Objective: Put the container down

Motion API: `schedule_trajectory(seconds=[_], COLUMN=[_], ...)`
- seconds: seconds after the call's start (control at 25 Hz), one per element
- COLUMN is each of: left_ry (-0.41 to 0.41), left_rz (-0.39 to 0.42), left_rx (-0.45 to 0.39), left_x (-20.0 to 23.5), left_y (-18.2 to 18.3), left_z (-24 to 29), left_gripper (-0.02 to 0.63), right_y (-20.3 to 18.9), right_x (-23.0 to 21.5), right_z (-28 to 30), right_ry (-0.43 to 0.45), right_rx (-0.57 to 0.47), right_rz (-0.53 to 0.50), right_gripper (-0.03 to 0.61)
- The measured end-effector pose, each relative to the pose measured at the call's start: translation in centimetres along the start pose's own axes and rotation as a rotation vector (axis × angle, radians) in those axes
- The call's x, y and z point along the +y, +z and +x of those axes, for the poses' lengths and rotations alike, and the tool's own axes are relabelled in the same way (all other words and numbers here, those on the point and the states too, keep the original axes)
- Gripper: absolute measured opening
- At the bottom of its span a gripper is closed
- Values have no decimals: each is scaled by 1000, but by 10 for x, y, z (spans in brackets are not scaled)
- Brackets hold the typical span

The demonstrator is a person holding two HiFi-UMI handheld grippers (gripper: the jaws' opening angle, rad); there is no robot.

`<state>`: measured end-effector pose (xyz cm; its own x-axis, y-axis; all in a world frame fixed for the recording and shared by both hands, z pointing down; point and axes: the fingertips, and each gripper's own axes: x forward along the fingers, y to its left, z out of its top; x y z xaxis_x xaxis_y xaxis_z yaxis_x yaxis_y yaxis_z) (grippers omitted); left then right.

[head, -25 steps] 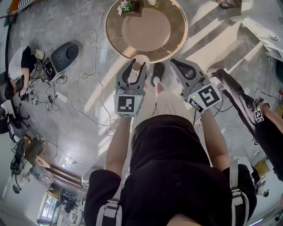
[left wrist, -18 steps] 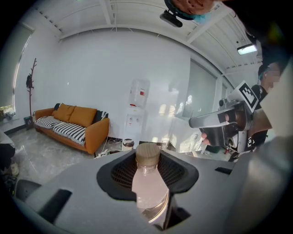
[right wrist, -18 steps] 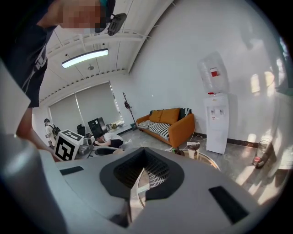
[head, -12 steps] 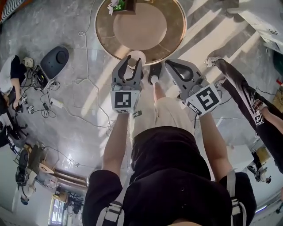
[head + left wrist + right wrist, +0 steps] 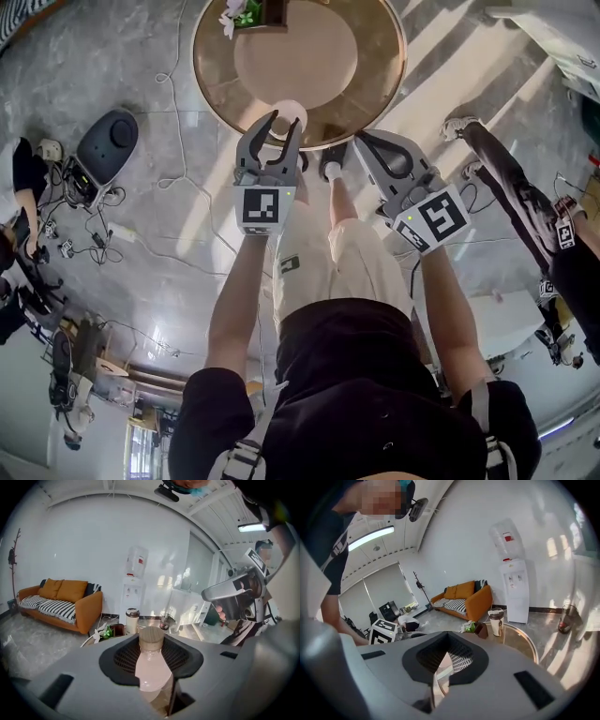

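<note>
left claw (image 5: 284, 131): clenched on the container, one jaw on each side of its pale body.
container (image 5: 151, 670): a pale, see-through bottle with a tan lid, the lid end pointing away from the claw. In the head view it sits over the near edge of the tabletop; I cannot tell whether it touches.
right claw (image 5: 362, 141): jaws pressed together with nothing between them, just beside the left claw, tips at the same near edge.
tabletop (image 5: 380, 75): round, glossy and brown-gold, standing on a grey stone floor (image 5: 187, 244).
far side of the tabletop: a lidded flask (image 5: 132, 619) and a flower pot (image 5: 108, 631), near each other.
cables (image 5: 178, 183): loose on the floor, left of the tabletop.
far wall: an orange sofa (image 5: 70, 603) and a white water dispenser (image 5: 134, 585).
</note>
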<state>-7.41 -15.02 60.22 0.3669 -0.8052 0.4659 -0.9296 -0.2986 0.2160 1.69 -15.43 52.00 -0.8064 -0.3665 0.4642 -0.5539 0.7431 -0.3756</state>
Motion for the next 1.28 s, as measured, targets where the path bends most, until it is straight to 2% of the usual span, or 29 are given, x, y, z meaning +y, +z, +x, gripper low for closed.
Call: schedule_trajectory(seconds=[0.32, 0.56, 0.92, 1.28], left_ry=[-42, -77, -85, -105], left_rz=[27, 24, 62, 112], left_rx=[29, 3, 36, 67], left_x=[21, 26, 39, 40], left_y=[-28, -55, -95, -112], left_z=[37, 69, 117, 149], left_gripper=[146, 146, 146, 146], right_y=[-17, -38, -66, -79], right_x=[-21, -40, -66, -77], right_z=[21, 39, 64, 70], right_ry=[-76, -95, -118, -131], right_rx=[-13, -9, 0, 25], right_rz=[40, 59, 88, 115], right_gripper=[2, 2, 2, 2])
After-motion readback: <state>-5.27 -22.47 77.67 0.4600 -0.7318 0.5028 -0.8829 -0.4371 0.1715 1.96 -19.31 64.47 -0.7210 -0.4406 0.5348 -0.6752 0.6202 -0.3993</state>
